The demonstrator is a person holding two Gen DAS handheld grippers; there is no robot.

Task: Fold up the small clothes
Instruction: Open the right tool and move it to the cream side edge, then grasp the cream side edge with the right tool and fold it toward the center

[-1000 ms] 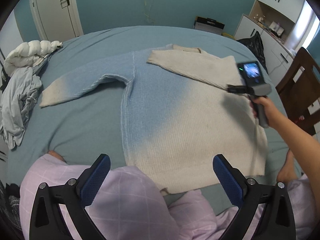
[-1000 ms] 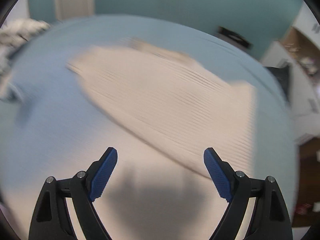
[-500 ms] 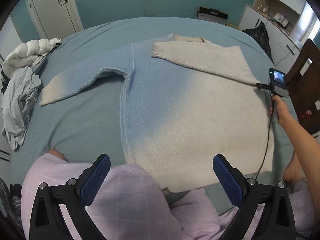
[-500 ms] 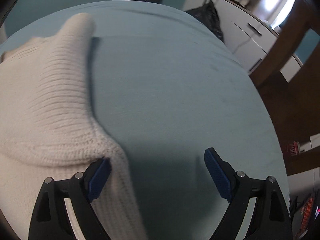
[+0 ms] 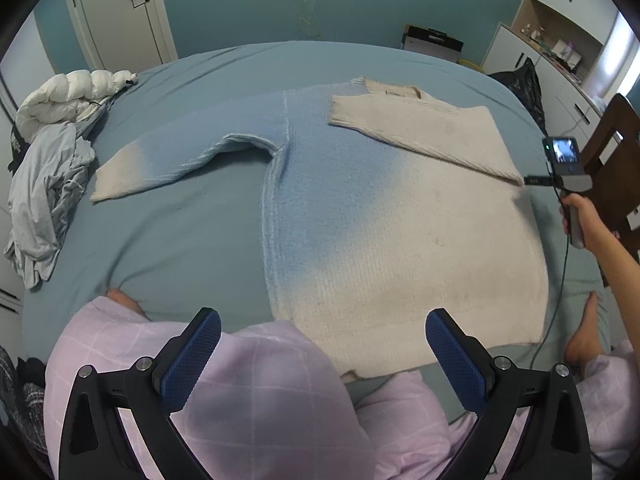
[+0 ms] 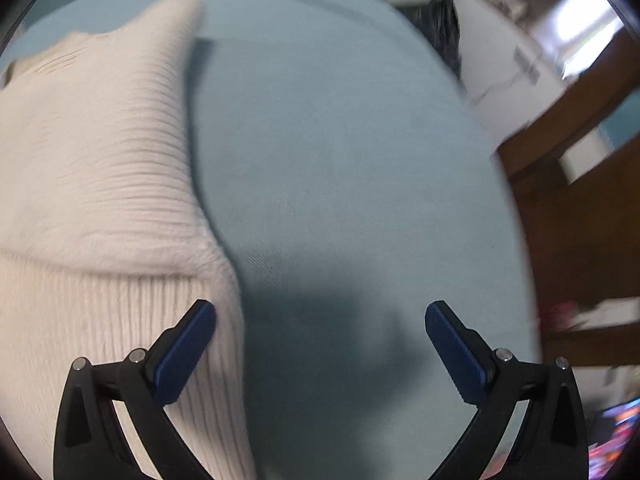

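A knit sweater (image 5: 400,216), blue fading to cream, lies flat on the blue bed (image 5: 180,232). Its right sleeve (image 5: 420,128) is folded across the chest, and its left sleeve (image 5: 168,160) stretches out to the left. My left gripper (image 5: 322,314) hovers open and empty near the hem, above knees in pink trousers. My right gripper (image 6: 320,304) is open with its jaws still opening. It holds nothing and has bare sheet between its fingers. Its left finger (image 6: 188,340) hangs over the sweater's right edge (image 6: 120,200). A hand (image 5: 584,216) holds that gripper at the sweater's right side.
A white puffy jacket (image 5: 68,96) and crumpled grey clothes (image 5: 44,192) lie at the bed's left edge. A wooden chair (image 5: 616,152) and white cabinets (image 5: 560,64) stand to the right, with a black bag (image 5: 520,80) beyond. A bare foot (image 5: 584,336) rests near the front right.
The right gripper swept right, from above the folded sleeve to the sweater's right edge, and its jaws widened. The left gripper stayed about where it was.
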